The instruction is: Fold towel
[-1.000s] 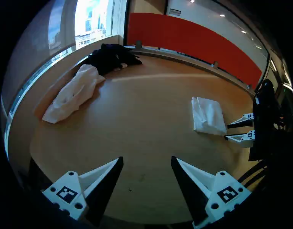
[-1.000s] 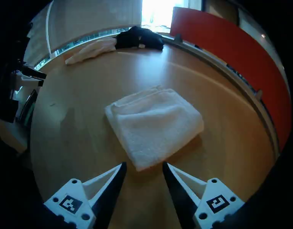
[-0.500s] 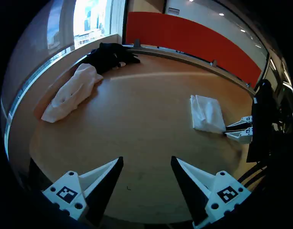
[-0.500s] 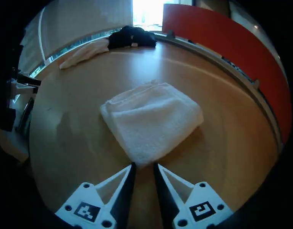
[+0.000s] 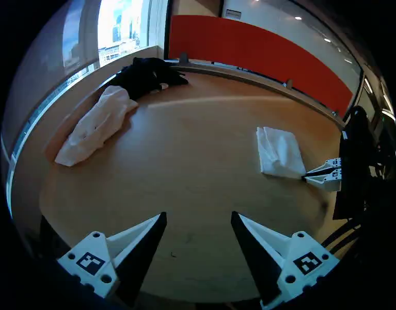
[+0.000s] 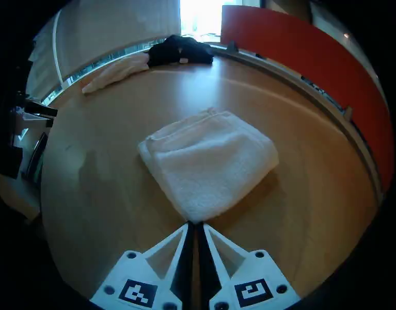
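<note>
Towel lies folded in the middle of the worktop, soft, light and limp (best taken at 1 corner). Right hand-held gripper is clenched at its near corner, whether nipping cloth I cannot tell; left hand-held gripper hangs released, well apart.

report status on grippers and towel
Left gripper open, over table. Right gripper shut, tips at towel corner, grip unclear. Towel folded, flat. White cloth and black cloth far off, not in the way.
</note>
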